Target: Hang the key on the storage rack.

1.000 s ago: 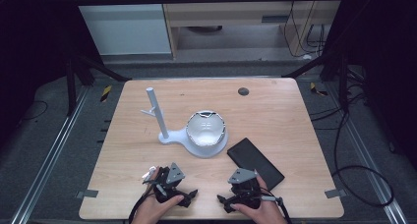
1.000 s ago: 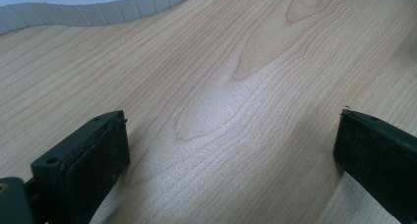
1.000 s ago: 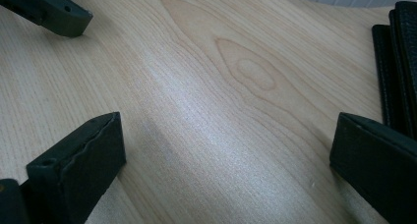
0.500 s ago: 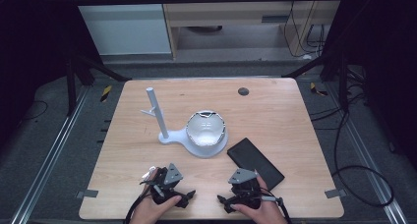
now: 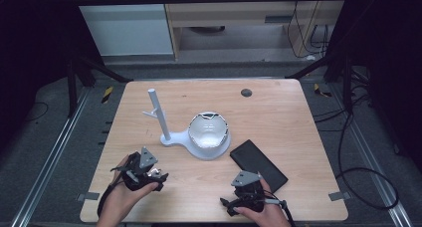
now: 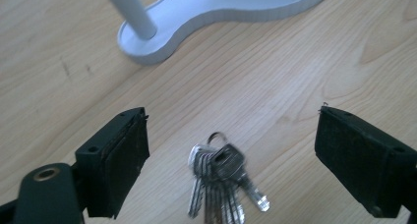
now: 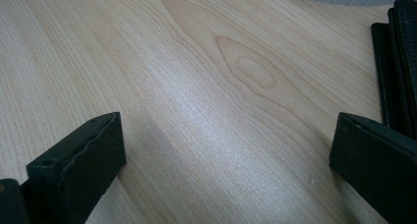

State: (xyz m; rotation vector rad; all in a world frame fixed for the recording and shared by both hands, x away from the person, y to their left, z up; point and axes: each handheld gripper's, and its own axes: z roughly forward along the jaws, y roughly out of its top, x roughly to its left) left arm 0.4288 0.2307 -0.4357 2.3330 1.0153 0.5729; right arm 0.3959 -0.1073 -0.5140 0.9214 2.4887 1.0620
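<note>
Left gripper view: bunch of keys on table between jaws of left tool (wide, just been closing, untouched) | right tool: wide, nothing held.

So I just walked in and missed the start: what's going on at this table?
A person holds a gripper in each hand at a wooden table. The left gripper hangs over a bunch of keys lying on the wood; its jaws have just been closing a little, but stand wide apart with the keys between them, untouched. The right gripper is open over bare wood beside a black wallet. Ahead stands a white stand with a bowl on its base.
</note>
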